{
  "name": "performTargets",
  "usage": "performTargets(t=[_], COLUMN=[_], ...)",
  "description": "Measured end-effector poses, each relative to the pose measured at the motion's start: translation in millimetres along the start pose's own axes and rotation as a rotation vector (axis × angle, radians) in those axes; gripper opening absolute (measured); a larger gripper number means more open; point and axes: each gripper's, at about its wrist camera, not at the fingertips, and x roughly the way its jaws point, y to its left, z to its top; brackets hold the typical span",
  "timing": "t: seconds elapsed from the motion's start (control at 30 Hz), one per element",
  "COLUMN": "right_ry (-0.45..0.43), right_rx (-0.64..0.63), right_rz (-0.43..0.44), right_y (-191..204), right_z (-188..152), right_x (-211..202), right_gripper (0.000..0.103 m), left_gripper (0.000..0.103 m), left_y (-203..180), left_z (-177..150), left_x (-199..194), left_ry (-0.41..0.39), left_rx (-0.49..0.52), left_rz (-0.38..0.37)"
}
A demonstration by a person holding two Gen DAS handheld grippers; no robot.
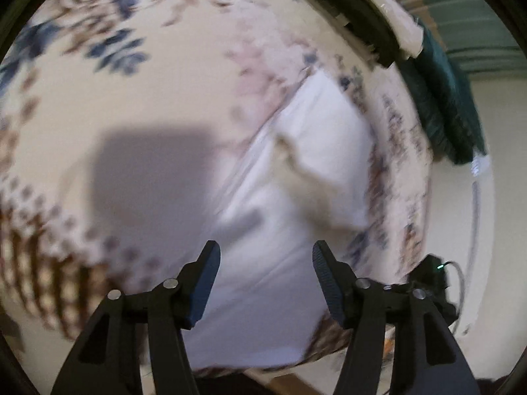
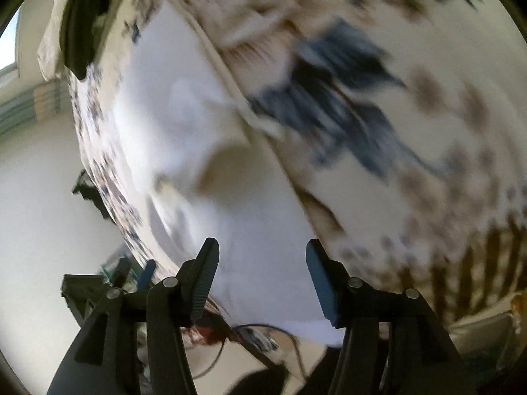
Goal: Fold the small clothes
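A white garment [image 1: 290, 197] lies flat on a floral cloth [image 1: 131, 98] that covers the table. It has a beige patch near its middle. My left gripper [image 1: 266, 249] is open and empty, held just above the garment's near part. In the right wrist view the same white garment [image 2: 197, 131] runs up the middle-left over the floral cloth [image 2: 411, 131]. My right gripper [image 2: 262, 247] is open and empty above the garment's near end. Both views are blurred by motion.
A dark block [image 1: 349, 13] and a dark green cloth [image 1: 451, 105] lie at the table's far right edge. A black device [image 1: 431, 273] with a green light and a cable sits off the table's right. Cables [image 2: 250, 335] and clutter lie below the near edge.
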Motion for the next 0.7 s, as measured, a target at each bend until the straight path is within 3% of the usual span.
performTargets(t=[0.1, 0.23, 0.3, 0.5, 0.53, 0.57, 0.6, 0.63, 0.7], right_ry=[0.048, 0.088, 0.105, 0.113, 0.108, 0.108, 0.098, 0.098, 0.099], right_rx=[-0.006, 0.018, 0.042, 0.081, 0.08, 0.073, 0.063, 0.057, 0.036], right_rz=[-0.021, -0.017, 0.001, 0.089, 0.099, 0.102, 0.11, 0.121, 0.118], right_y=[-26.9, -59.7, -71.9, -87.5, -86.3, -85.0, -82.5, -79.2, -71.2], right_z=[-22.7, -49.6, -58.4, -71.8, -72.8, -73.3, -74.4, -76.3, -78.5], right_x=[10.8, 28.6, 38.0, 61.3, 64.0, 64.6, 65.2, 65.5, 65.2], right_gripper=[0.057, 0.057, 0.057, 0.057, 0.057, 0.057, 0.048, 0.022, 0.008], left_gripper=[0.056, 0.056, 0.056, 0.052, 0.034, 0.006, 0.005, 0.004, 0.004], left_y=[28.7, 57.7, 65.8, 54.8, 49.0, 44.5, 40.6, 38.1, 34.4], left_z=[-26.2, -54.3, -63.5, -77.9, -79.7, -81.3, -83.2, -83.9, -86.3], left_x=[4.8, 20.8, 31.4, 51.8, 52.4, 53.6, 53.3, 50.9, 43.2], left_ry=[0.045, 0.114, 0.151, 0.163, 0.163, 0.172, 0.179, 0.174, 0.148], left_rx=[-0.006, -0.037, -0.051, -0.006, 0.021, 0.041, 0.051, 0.052, 0.049], left_rz=[0.079, 0.075, 0.039, 0.016, 0.038, 0.044, 0.048, 0.038, 0.033])
